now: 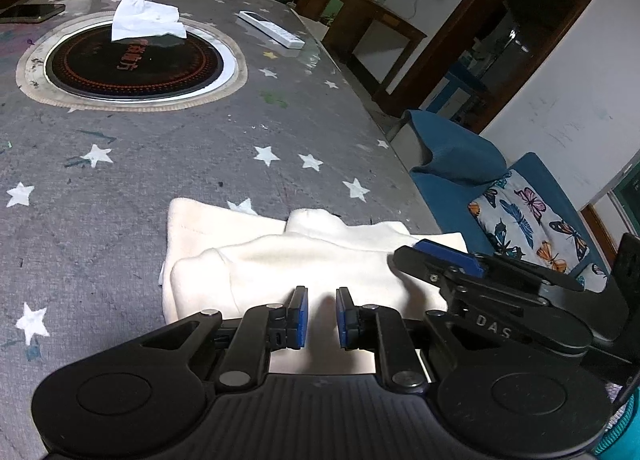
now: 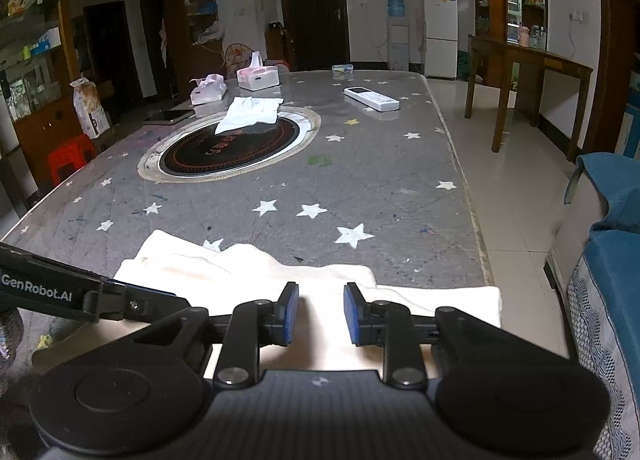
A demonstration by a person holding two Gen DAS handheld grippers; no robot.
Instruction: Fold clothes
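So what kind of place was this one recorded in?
Most likely a home's dining or living room: a long table with a star-print cover and built-in cooktop, a white fridge beside a water dispenser, and a blue sofa.

"DAS" in pale raised letters on the black body of the right gripper (image 1: 440,260), seen from the left wrist view.

"GenRobot.AI" in white on the black arm of the left gripper (image 2: 152,296), at the left edge of the right wrist view.

Orange characters printed on the round black induction cooktop (image 1: 134,60) set into the table; too blurred to read in either view.

Sticker on the white fridge (image 2: 440,28) door: illegible.
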